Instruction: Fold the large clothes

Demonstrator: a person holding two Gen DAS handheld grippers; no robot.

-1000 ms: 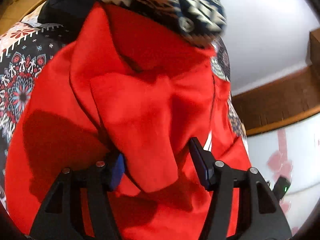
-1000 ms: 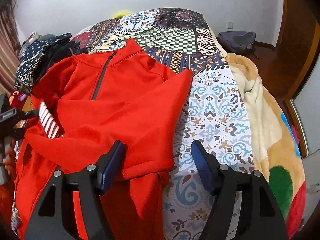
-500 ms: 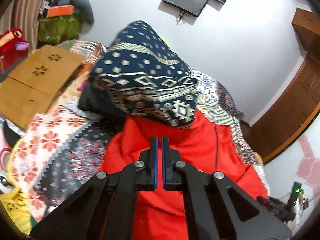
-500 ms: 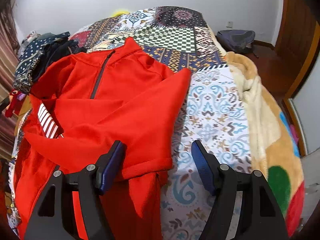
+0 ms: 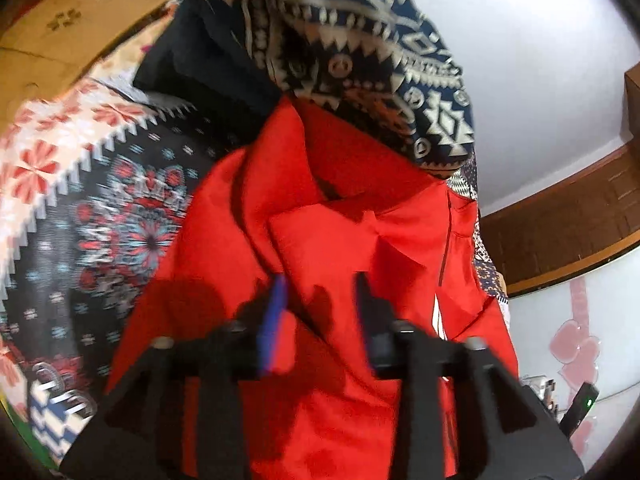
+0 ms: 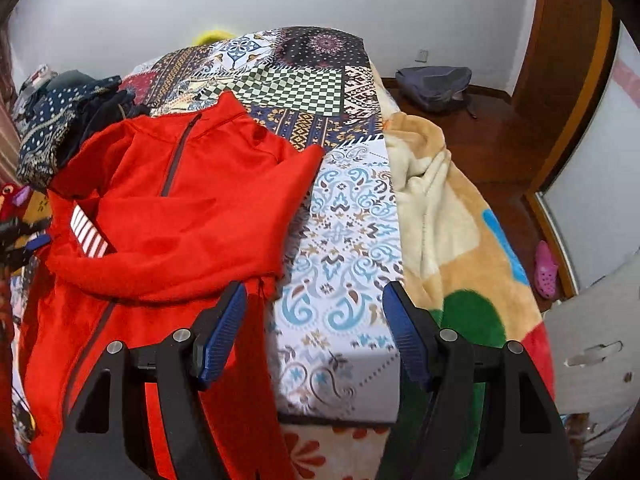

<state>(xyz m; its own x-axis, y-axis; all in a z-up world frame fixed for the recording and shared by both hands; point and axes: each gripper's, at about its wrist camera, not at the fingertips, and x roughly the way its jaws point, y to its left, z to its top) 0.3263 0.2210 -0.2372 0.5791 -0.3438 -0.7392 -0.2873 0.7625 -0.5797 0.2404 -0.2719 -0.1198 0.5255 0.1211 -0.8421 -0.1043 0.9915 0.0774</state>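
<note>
Risk: red jacket (image 6: 172, 216) lies half-folded at the bed's (image 6: 348, 220) left edge; left tongs (image 5: 320, 312), just reopening partway and empty, may snag loose sleeve; right tongs (image 6: 314, 332) hover wide, empty.

black gripper (image 6: 312, 332) frames, blue ribbed pads (image 6: 224, 332), silver screws

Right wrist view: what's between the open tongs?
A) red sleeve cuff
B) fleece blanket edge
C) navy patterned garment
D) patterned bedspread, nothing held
D: the right tongs stand open over the white-and-blue patterned bedspread; the red jacket lies beside the left pad, ungripped.
</note>
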